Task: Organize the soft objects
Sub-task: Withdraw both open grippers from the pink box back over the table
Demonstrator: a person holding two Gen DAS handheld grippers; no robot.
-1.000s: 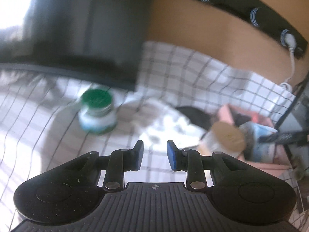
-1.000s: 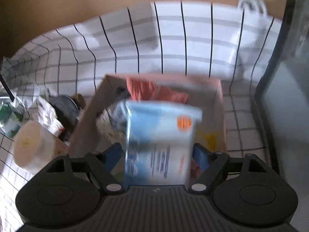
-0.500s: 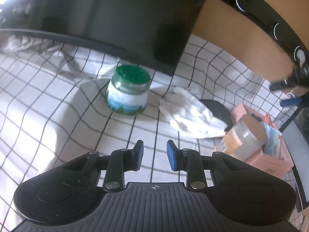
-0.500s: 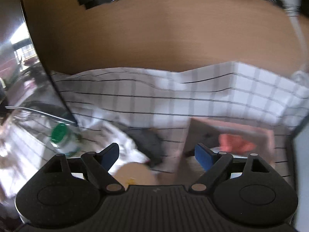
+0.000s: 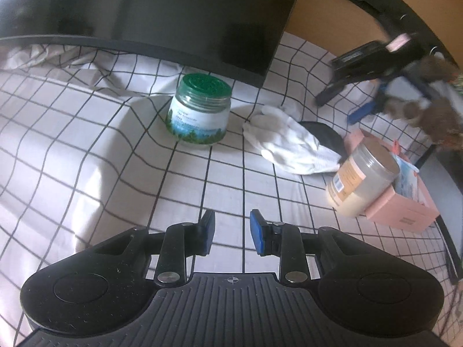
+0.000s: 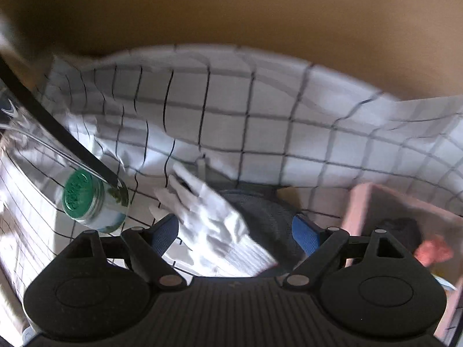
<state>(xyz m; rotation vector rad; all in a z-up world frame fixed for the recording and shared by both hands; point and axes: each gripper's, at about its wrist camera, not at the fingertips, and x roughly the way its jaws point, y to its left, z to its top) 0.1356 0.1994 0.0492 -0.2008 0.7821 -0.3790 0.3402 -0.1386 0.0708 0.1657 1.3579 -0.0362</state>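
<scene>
My right gripper (image 6: 234,228) is hanging released over the white glove (image 6: 214,225); my left gripper (image 5: 230,231) is gaping slightly, the green-lidded jar (image 5: 199,110) at eleven o'clock.

Right hand-held gripper (image 6: 234,230) with blue-padded fingers (image 6: 303,232) spread wide, nothing between them; beyond the gap lay a white glove (image 6: 214,222), partly overlapping a dark grey cloth (image 6: 260,211) that sat just to its right; both rested on the checked cloth (image 6: 289,133) covering the surface; a green-lidded jar (image 6: 92,201) stood at left, near the glove but apart from it; a pink box (image 6: 356,211) occupied the right edge, holding a dark item (image 6: 402,228) and an orange-red soft item (image 6: 432,253), identities unclear through motion blur; a tan wall (image 6: 231,11) rose behind.
</scene>
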